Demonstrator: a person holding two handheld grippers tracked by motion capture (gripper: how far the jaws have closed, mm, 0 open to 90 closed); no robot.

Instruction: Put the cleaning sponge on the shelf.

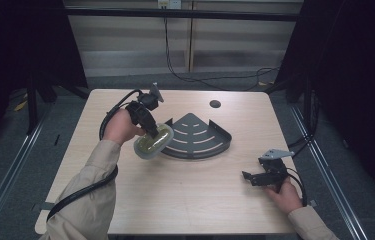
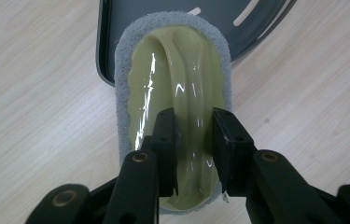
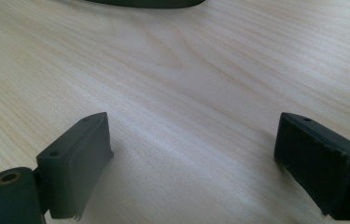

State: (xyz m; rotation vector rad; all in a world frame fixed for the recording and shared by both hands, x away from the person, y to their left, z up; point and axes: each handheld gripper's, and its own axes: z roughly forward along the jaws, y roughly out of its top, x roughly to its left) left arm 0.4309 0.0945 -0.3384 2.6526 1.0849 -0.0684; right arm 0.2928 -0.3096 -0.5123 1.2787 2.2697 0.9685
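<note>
A scrubber (image 1: pixel 153 141) with a pale green handle and a grey pad is being carried toward the dark quarter-round rack (image 1: pixel 195 136), so the step in hand is judged to be the transfer of the scrubber to the rack. It is held just off the table (image 1: pixel 185 200), tilted, at the rack's 9 o'clock edge, overlapping that rim as seen in the left gripper view (image 2: pixel 116 88). The left gripper (image 2: pixel 195 140) is clamped on the raised ridge of the handle (image 2: pixel 191 93), its jaws drawn in close with the ridge pinched between the pads. The next move is judged to call for a short carry toward 3 o'clock over the rack's floor, a level lowering, and only then a release. The right gripper (image 3: pixel 193 158) is parked at the table's 4 o'clock, jaws spread wide, with nothing between them.
</note>
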